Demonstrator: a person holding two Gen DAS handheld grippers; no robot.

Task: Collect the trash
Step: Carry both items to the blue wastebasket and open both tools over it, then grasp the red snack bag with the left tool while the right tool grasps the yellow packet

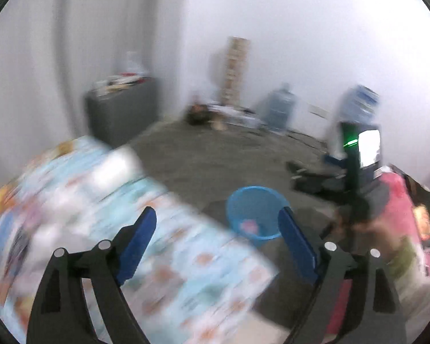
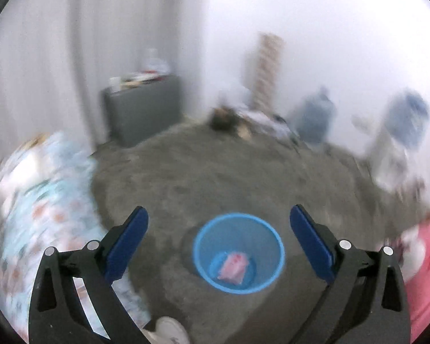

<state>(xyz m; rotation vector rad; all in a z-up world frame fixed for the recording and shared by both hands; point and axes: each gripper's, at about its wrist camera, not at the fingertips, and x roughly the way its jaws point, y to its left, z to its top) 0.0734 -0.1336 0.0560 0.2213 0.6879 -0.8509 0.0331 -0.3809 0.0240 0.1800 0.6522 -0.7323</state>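
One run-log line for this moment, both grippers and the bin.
left gripper: open, empty | right gripper: open, empty, above blue bin | bin: on grey carpet, pink wrapper inside | views: motion-blurred

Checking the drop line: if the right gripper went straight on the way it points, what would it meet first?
Probably the blue bin, which sits between the open right gripper fingers with a pink wrapper inside. Blur leaves depth unclear.

Smooth blue plastic bin (image 2: 238, 253), rough grey carpet (image 2: 215, 172), printed cloth bedcover (image 1: 157, 258)
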